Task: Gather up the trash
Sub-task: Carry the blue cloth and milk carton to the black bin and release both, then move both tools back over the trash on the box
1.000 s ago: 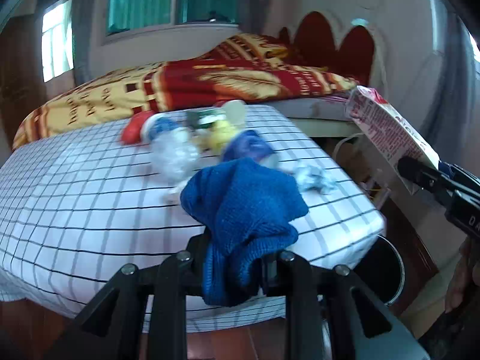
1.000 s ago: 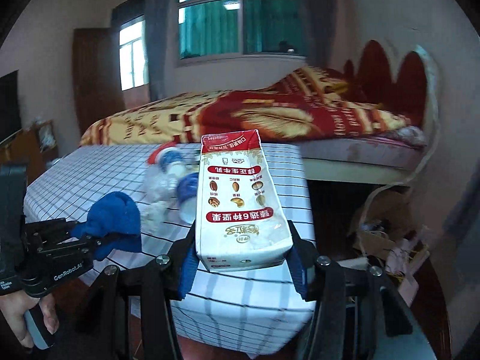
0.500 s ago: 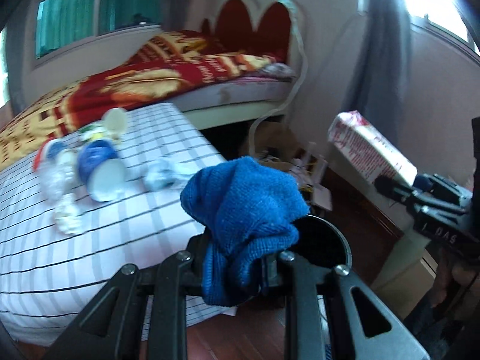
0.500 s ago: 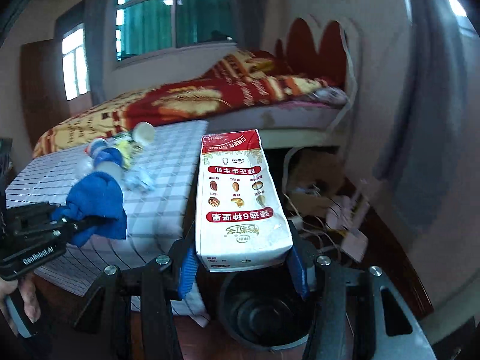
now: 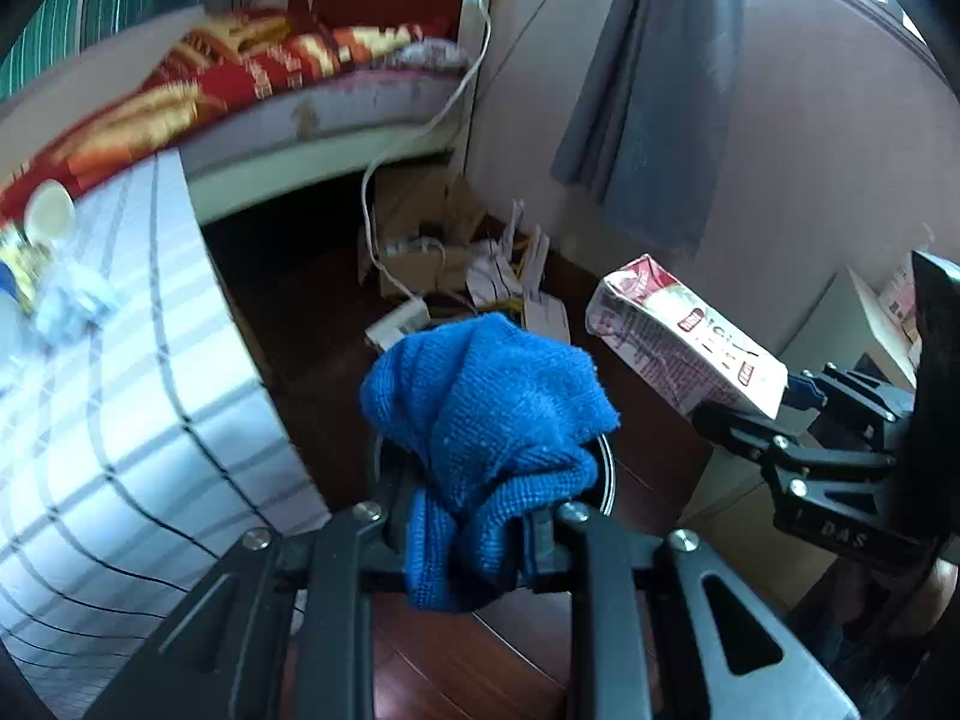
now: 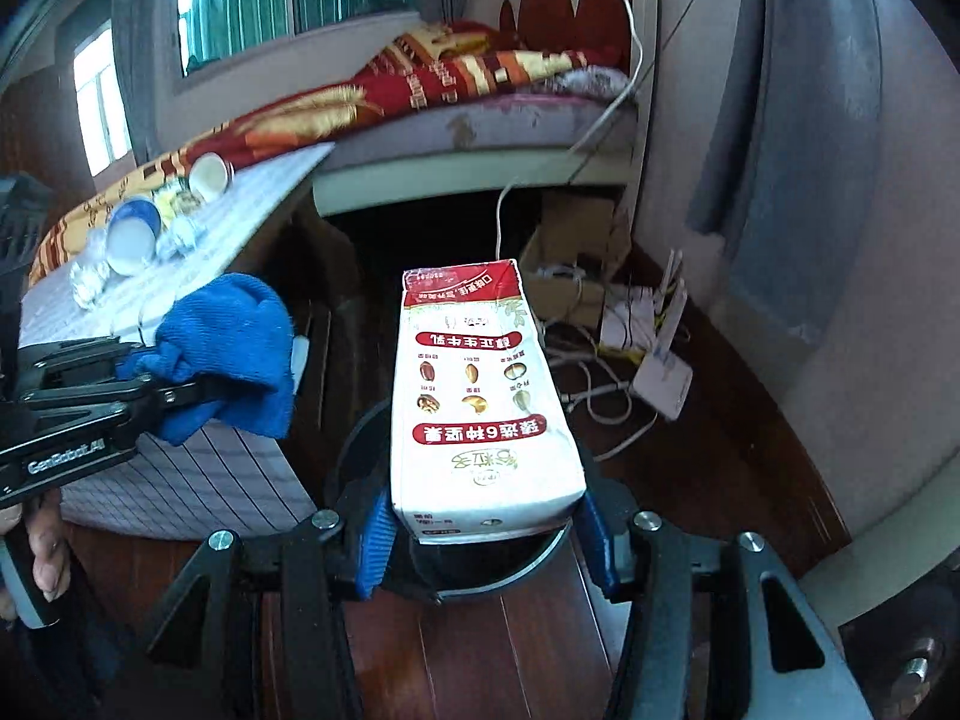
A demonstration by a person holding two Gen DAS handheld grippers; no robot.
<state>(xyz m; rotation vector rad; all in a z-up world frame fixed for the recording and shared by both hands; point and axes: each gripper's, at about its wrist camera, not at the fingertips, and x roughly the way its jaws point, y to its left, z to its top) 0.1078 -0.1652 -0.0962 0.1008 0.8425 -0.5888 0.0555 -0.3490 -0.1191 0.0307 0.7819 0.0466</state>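
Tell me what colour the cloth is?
Blue; the cloth shows best in the left wrist view.

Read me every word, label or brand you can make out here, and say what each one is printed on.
"GenRobot.AI": white lettering on the left claw body, right wrist view.
"DAS": raised letters on the right claw body, left wrist view; possibly part of a longer word.
Milk carton: large Chinese lettering on red bands, seen upside down; its small print is unreadable.
Blue cloth: no text.
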